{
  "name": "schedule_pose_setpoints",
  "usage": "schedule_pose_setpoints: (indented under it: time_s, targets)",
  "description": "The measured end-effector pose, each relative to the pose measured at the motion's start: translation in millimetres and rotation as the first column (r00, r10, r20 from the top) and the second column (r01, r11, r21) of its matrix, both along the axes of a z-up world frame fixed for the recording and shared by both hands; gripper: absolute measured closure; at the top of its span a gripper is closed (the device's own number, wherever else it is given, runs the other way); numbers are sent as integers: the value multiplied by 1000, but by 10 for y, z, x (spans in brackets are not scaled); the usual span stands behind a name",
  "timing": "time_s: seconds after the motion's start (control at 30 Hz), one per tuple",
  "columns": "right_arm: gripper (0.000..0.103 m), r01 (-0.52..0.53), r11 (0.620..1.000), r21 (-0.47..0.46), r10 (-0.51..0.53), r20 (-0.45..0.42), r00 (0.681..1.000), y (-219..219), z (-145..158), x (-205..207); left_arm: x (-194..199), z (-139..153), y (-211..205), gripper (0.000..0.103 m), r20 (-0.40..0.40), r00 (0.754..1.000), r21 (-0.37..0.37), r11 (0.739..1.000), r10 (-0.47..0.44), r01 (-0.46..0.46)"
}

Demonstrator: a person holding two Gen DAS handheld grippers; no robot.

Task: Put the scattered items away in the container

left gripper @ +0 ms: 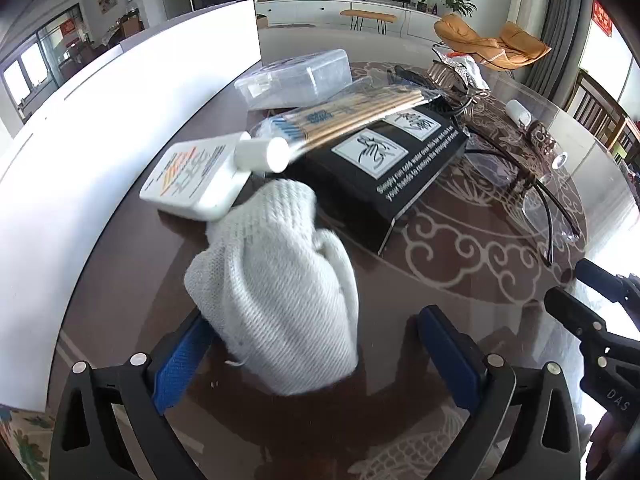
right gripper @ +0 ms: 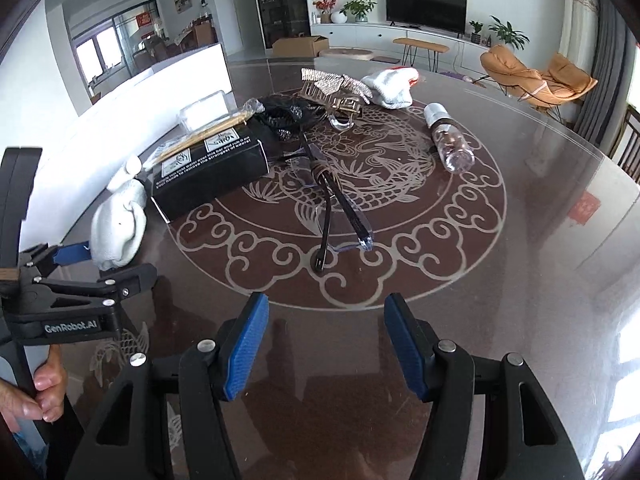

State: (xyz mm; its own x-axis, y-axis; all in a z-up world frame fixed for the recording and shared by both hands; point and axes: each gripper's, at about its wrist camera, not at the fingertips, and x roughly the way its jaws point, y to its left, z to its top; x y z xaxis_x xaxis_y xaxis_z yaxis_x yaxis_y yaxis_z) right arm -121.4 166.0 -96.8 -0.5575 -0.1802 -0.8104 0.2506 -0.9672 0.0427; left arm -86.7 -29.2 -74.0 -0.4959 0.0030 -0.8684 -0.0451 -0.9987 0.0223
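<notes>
A white knitted glove [left gripper: 276, 300] lies bunched on the dark glass table between the fingers of my left gripper [left gripper: 314, 316], which stands wide open. Its left pad is beside the glove; the right pad is apart from it. Behind the glove lie a flat white bottle [left gripper: 192, 180] with a white cap, a pack of swab sticks [left gripper: 340, 116] and a black box [left gripper: 392, 160]. The white container [left gripper: 120, 100] runs along the left. My right gripper [right gripper: 326, 304] hovers open over bare table, with glasses [right gripper: 340, 204] ahead of it.
A clear plastic box [left gripper: 296, 76] sits by the container. Further back are a clear bottle [right gripper: 450, 140], a second white glove [right gripper: 390, 84], a glittery hair clip [right gripper: 332, 80] and black mesh. A hand [right gripper: 36, 396] holds the left gripper's handle. The table edge curves at right.
</notes>
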Motion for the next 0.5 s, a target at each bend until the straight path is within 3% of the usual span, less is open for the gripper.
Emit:
schedule_pose_setpoints:
  time_s: [0.27, 0.5]
  targets:
    - [37, -37, 998, 44, 39, -47, 998, -129, -63, -573, -599, -89, 87, 0, -89, 987, 27, 990, -132, 135]
    - [29, 73, 996, 47, -71, -40, 997, -59, -94, -1146, -1220, -124, 371, 0, -98, 974, 26, 978, -205, 208]
